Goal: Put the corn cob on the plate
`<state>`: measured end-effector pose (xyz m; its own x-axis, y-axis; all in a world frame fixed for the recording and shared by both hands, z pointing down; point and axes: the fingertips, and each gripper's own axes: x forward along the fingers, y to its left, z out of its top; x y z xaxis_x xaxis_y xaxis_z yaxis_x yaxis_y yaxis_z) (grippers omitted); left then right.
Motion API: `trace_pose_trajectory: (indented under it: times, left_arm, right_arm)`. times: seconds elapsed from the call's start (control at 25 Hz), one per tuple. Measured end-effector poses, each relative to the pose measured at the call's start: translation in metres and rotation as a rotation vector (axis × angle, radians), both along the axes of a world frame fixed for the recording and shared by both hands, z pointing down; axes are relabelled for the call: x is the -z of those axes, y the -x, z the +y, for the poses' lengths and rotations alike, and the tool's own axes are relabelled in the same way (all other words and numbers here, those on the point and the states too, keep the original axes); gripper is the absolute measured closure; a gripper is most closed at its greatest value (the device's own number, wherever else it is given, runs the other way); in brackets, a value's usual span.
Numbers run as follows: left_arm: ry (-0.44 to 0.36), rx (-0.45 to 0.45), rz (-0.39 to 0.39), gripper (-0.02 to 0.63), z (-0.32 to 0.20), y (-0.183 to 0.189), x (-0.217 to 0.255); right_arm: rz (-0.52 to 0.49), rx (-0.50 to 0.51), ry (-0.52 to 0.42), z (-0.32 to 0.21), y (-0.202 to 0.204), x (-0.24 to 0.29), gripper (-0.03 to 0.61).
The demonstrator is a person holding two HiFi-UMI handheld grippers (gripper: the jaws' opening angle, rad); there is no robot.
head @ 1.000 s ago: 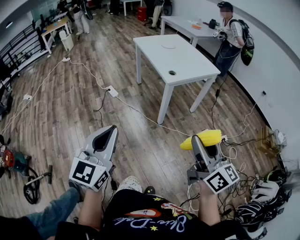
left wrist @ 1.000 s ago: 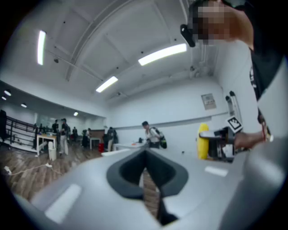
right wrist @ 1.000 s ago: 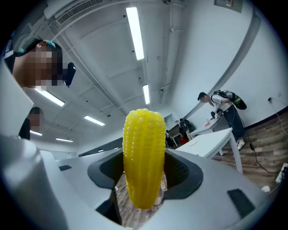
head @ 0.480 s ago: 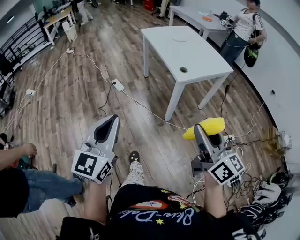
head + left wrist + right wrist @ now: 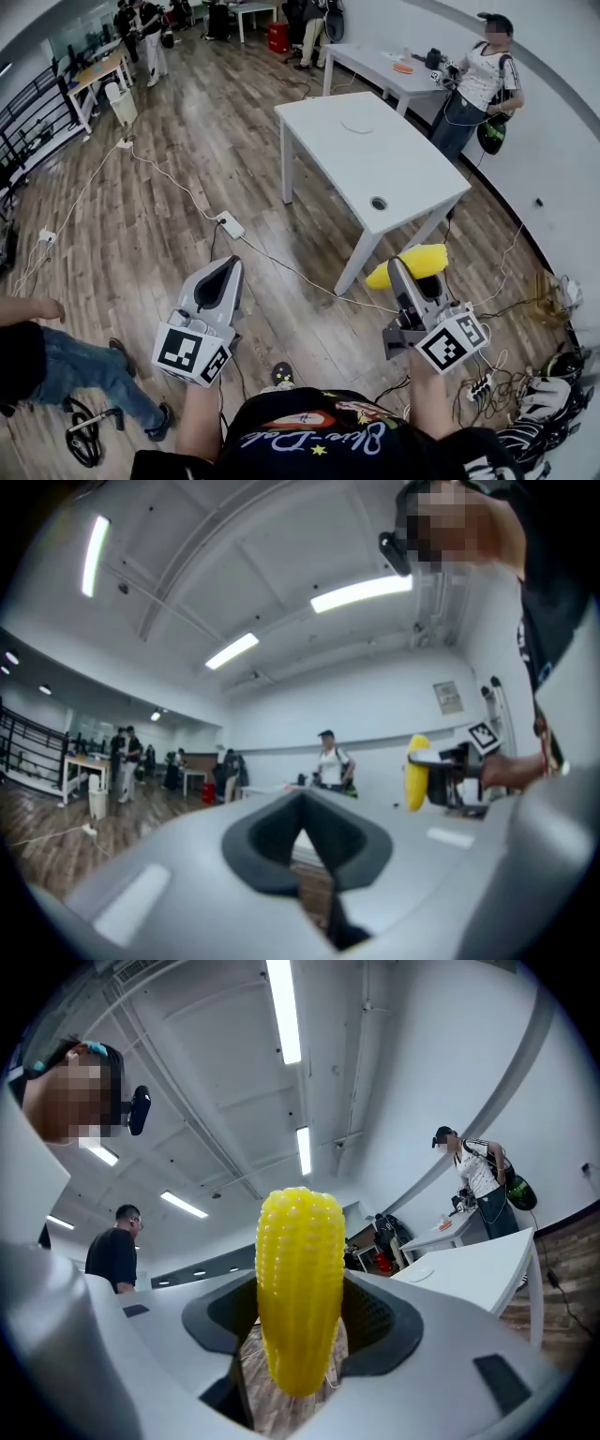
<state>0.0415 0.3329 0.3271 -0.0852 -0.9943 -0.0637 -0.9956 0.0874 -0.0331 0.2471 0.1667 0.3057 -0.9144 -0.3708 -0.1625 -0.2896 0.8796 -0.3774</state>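
A yellow corn cob sticks out sideways from my right gripper, which is shut on it and held in the air over the wooden floor. In the right gripper view the corn cob stands upright between the dark pads of the right gripper. A flat white plate lies on the white table ahead; the plate also shows small at the right. My left gripper is shut and holds nothing. From the left gripper view the corn cob appears to the right.
Cables and a power strip run across the wooden floor. A person stands by a second table at the back right. Helmets and cords pile at the right wall. Another person's arm and leg are at the left.
The view has shifted toward the white table, which now lies closer and more central. Both grippers keep their pose, with the corn cob still held. A person's leg at the left has moved.
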Motion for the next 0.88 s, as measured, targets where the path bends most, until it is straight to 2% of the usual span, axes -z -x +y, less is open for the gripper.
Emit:
trace_pose_trajectory:
  times: [0.2,0.4,0.56,0.88]
  left_arm:
    - [0.016,-0.012,0.034,0.615,-0.019,0.056,-0.016]
    - [0.037,-0.034,0.056,0.615,-0.063,0.081,-0.029]
    - [0.054,-0.045,0.051,0.615,-0.108,0.105,-0.032]
    - [0.044,-0.042,-0.002,0.615,-0.222,0.157,-0.006]
  right_arm:
    - [0.018,-0.024,0.015,-0.015,0.046,-0.012,0.314]
    - [0.048,-0.048,0.053,-0.053,0.064,-0.028,0.314]
    - [0.042,-0.06,0.055,-0.1,0.089,-0.03,0.314]
    - [0.002,-0.038,0.058,-0.214,0.145,-0.021,0.314]
